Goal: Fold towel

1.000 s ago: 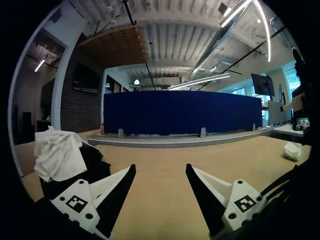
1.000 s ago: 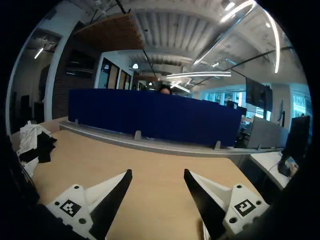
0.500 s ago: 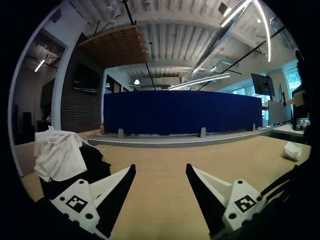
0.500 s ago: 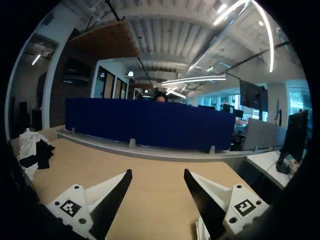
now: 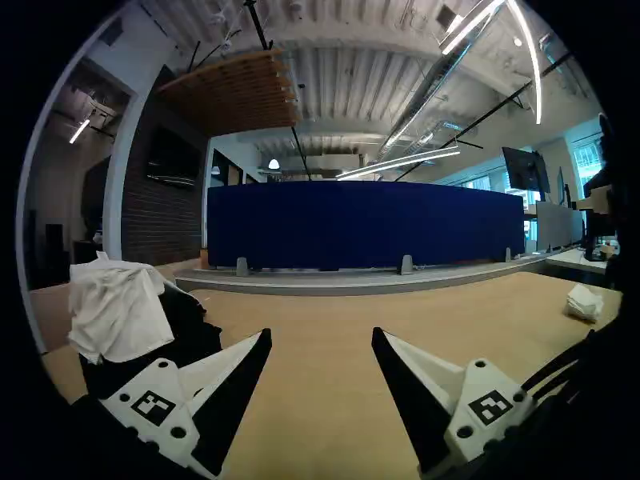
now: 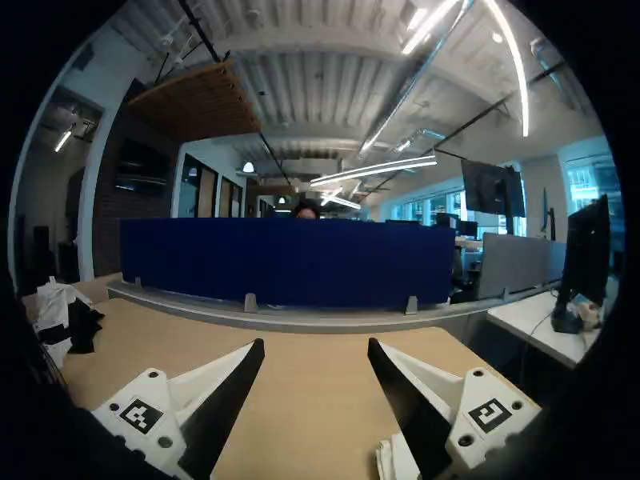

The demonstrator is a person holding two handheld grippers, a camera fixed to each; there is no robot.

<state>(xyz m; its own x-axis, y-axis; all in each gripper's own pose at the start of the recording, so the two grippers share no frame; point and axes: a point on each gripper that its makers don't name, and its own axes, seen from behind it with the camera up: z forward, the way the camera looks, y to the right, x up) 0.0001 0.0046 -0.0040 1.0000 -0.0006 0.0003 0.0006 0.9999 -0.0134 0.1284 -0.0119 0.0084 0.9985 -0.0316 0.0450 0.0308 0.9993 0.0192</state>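
A crumpled white towel (image 5: 116, 308) lies on a black cloth (image 5: 192, 332) at the table's left edge, just beyond my left finger in the left gripper view. My left gripper (image 5: 320, 340) hangs open over bare wood with nothing between its fingers. In the right gripper view the same white and black cloth pile (image 6: 64, 316) sits far to the left. My right gripper (image 6: 316, 348) is open too, low over the table. A stack of white folded cloth (image 6: 392, 462) peeks out under its right finger.
The wooden table (image 5: 336, 320) ends at a blue divider (image 5: 360, 224) on a grey rail. A small crumpled white thing (image 5: 584, 302) lies at the right. A person's head (image 6: 306, 210) shows behind the divider. A monitor (image 6: 588, 256) stands on a desk to the right.
The right gripper has swung rightward, so the cloth pile slid further left and the white folded stack came in at the bottom. The left gripper has stayed still.
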